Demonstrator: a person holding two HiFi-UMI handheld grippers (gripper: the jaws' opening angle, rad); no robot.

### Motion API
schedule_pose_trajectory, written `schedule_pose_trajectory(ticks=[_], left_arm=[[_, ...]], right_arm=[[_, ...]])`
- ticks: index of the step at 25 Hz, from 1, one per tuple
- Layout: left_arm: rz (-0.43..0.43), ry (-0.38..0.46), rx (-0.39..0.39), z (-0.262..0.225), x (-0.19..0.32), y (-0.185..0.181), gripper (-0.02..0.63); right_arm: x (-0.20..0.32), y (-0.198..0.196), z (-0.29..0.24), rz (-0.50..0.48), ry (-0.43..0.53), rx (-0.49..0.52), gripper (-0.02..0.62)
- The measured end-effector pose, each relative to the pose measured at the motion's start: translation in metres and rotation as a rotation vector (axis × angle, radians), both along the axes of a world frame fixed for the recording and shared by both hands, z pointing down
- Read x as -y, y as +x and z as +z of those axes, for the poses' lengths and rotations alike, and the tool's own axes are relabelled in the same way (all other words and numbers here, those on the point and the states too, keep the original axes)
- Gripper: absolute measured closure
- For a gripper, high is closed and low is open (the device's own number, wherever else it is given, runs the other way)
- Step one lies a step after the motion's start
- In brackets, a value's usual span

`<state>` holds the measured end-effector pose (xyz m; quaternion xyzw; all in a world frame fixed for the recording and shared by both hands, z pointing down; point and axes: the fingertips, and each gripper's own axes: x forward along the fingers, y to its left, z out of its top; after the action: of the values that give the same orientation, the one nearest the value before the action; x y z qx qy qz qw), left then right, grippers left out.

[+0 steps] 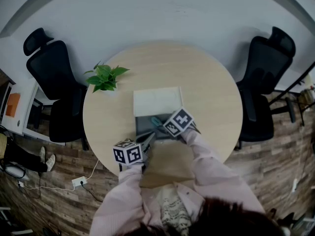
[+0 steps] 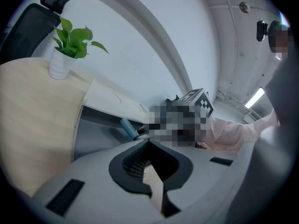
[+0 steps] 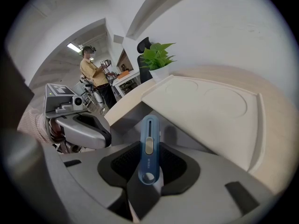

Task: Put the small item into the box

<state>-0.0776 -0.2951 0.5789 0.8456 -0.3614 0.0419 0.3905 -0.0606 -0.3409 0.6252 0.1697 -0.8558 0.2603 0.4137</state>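
Cutter (image 3: 149, 146) sits clamped in the right tool (image 3: 149, 167); best lowered nose-first into the open box (image 3: 185, 129) just ahead, then released gently.

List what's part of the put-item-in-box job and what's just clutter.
Job: blue utility knife in the right gripper; open box; left gripper at its front edge.
Lying about: potted plant; two black chairs; floor power strip.
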Motion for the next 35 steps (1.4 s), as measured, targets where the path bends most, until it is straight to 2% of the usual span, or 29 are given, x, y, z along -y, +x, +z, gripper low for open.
schedule_pose_trajectory(ticks=[23,35], left_arm=[[0.005,-0.024,0.006,0.009,-0.004,0.000,0.595],[0.004,-0.034,0.006,0.011,-0.004,-0.002,0.595]], right_arm=[[-0.004,-0.004,0.024,-0.037,-0.007,-0.121,0.466],[-0.001,-0.002,0.035,-0.009,0.000,-0.183,0.466]])
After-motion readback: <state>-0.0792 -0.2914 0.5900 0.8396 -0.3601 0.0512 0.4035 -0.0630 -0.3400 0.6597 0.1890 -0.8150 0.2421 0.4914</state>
